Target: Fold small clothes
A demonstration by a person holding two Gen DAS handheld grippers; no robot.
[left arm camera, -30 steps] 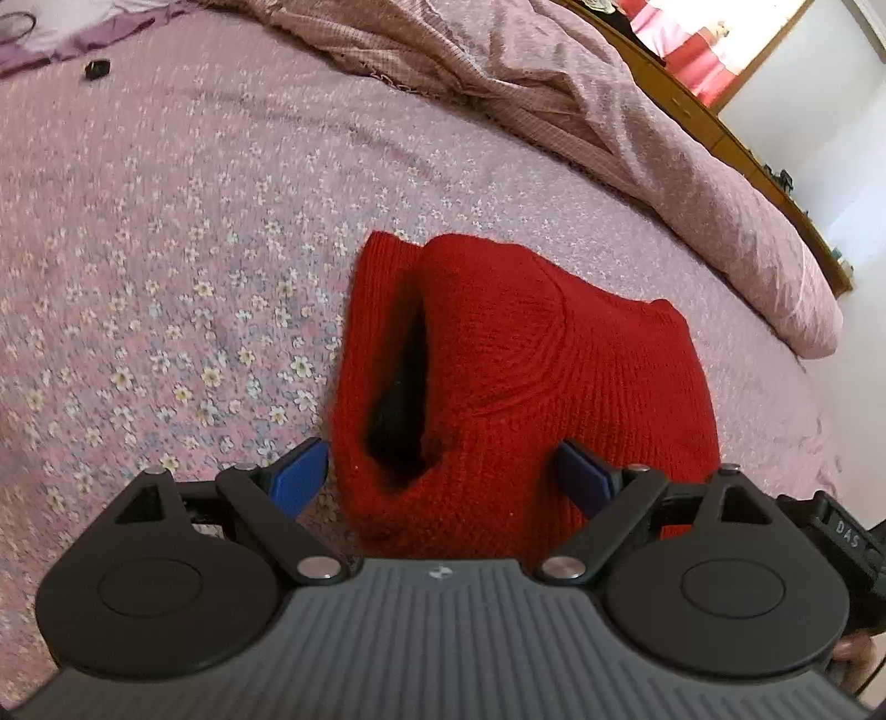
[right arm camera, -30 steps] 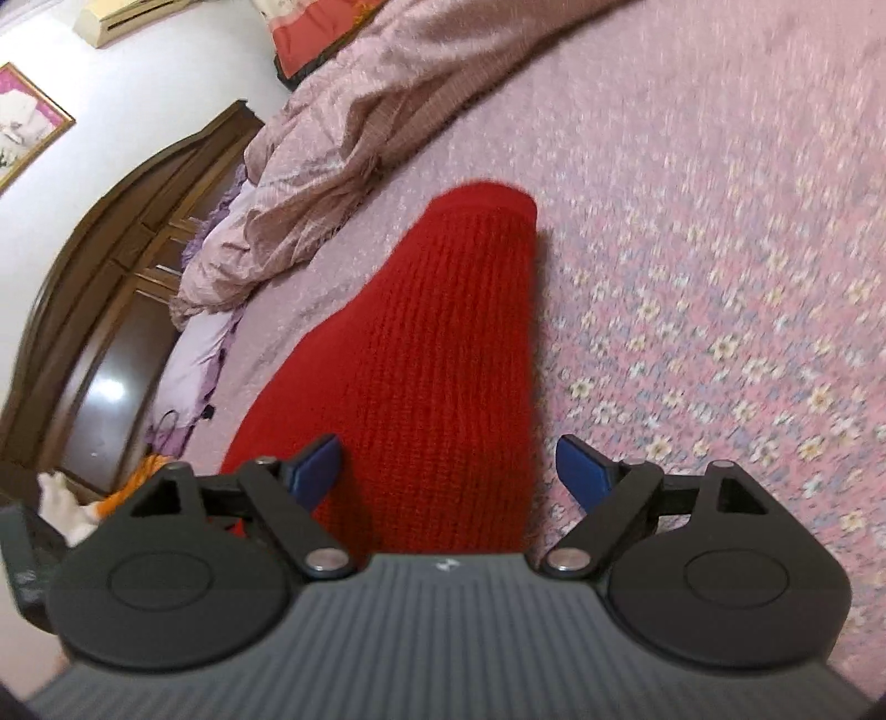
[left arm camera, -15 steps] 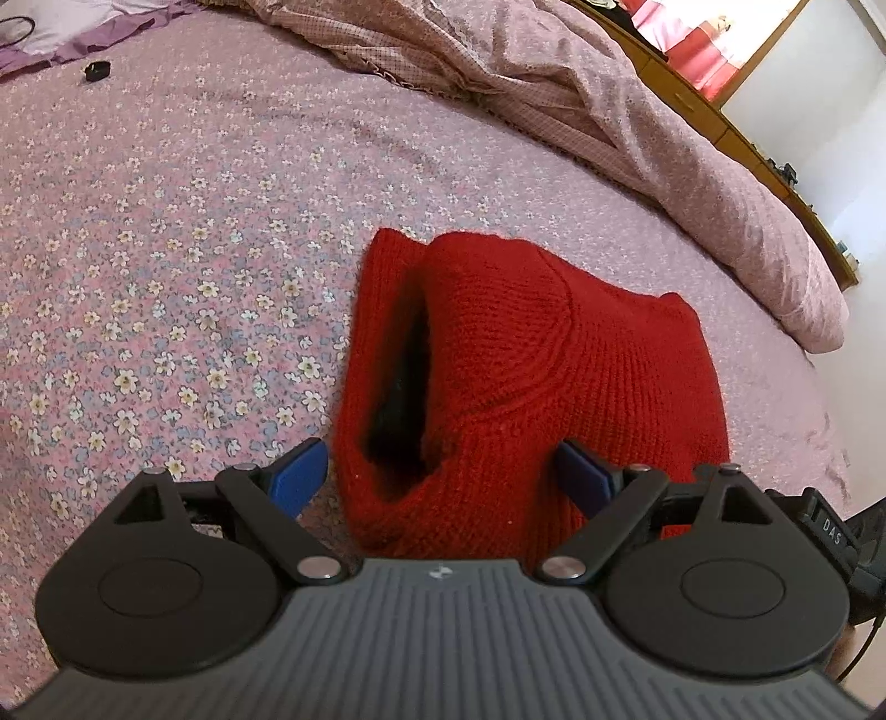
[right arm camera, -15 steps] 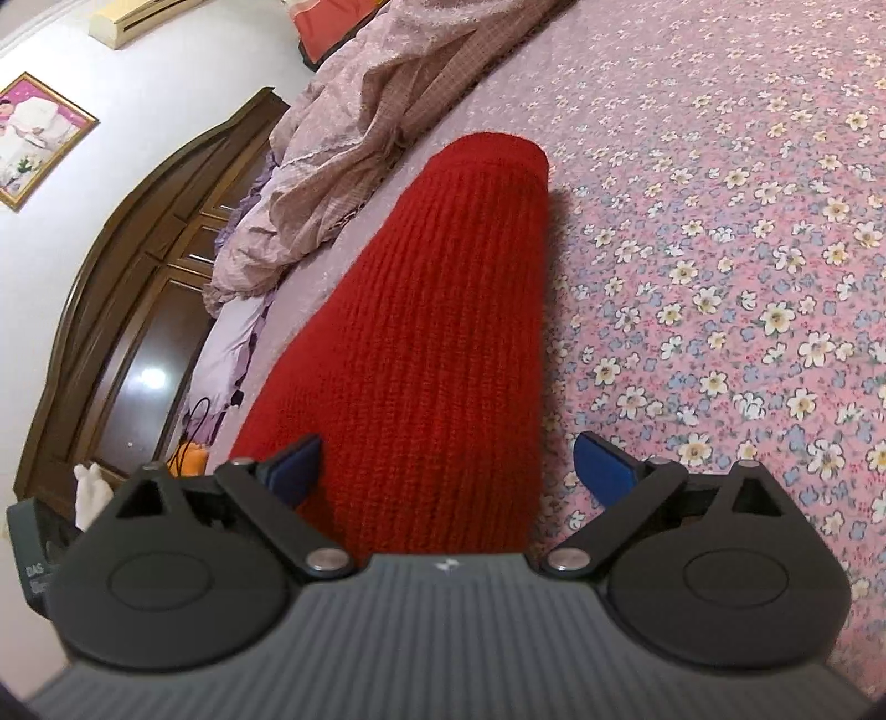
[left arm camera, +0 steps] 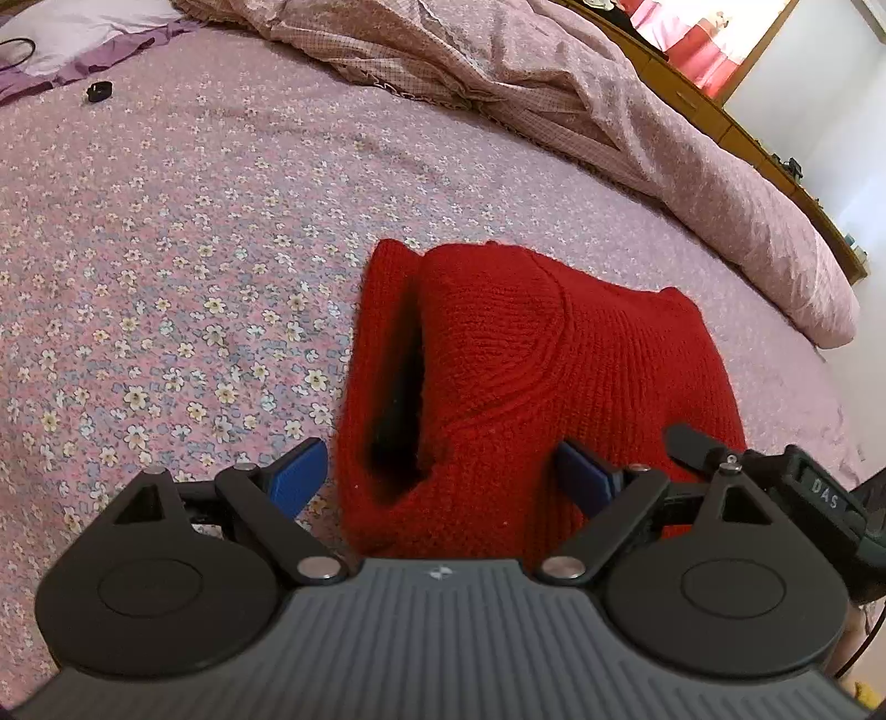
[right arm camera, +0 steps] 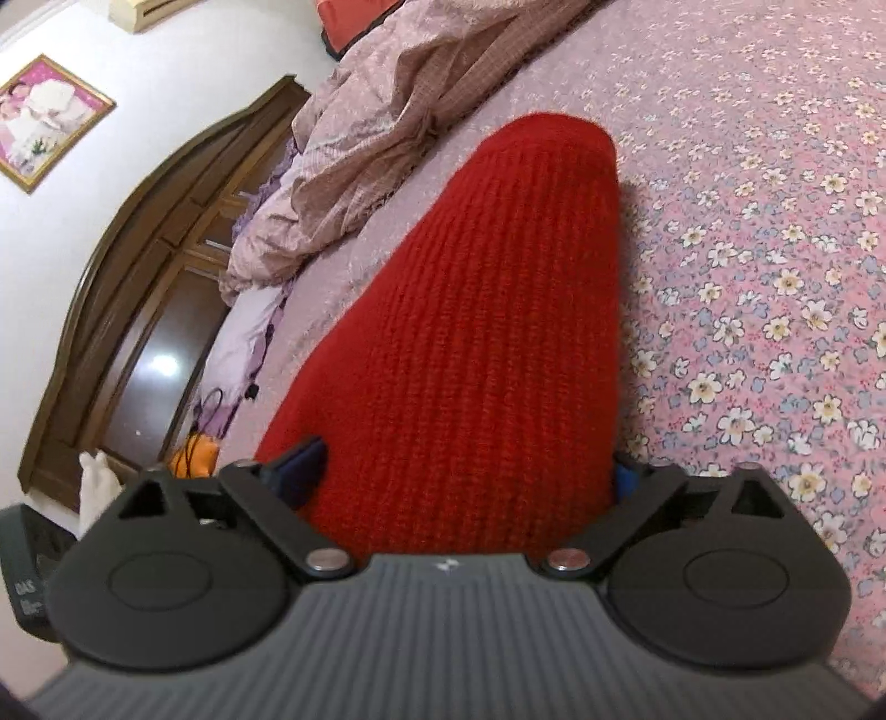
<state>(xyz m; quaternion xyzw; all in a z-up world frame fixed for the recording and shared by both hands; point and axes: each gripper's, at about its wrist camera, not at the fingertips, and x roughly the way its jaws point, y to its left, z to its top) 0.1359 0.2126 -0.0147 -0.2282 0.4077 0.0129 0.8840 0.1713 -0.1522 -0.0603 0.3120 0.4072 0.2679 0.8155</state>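
— While the left tongs (left arm camera: 437,482) stand wide with nothing pinched, where does the red knit garment (left arm camera: 531,382) sit?

— Its near edge lies between the 2 blue pads (left arm camera: 296,479), but neither pad presses on it. The left pad is over the flowered bedsheet (left arm camera: 166,266), just beside the knit; the right pad is over the knit itself.

— And the right tongs (right arm camera: 465,476)?

— Their jaws are closing, with the garment's ribbed fold (right arm camera: 487,310) between them. The fold fills almost the whole gap. In the right wrist view the right pad is half hidden behind the knit, so I cannot tell whether it touches; no grip shows.

— How does the garment lie?

— Folded, flat on the bed. From the left wrist view a dark slit opens along its left side, and a curved seam runs across the top layer.

— What lies further out?

— A crumpled pink quilt (left arm camera: 581,94) across the far side of the bed. At far left, a small black object (left arm camera: 99,91) on the sheet, near a purple pillow (left arm camera: 72,39). The right wrist view shows a dark wooden headboard (right arm camera: 144,277) at left and a framed picture (right arm camera: 47,119) on the wall above it.
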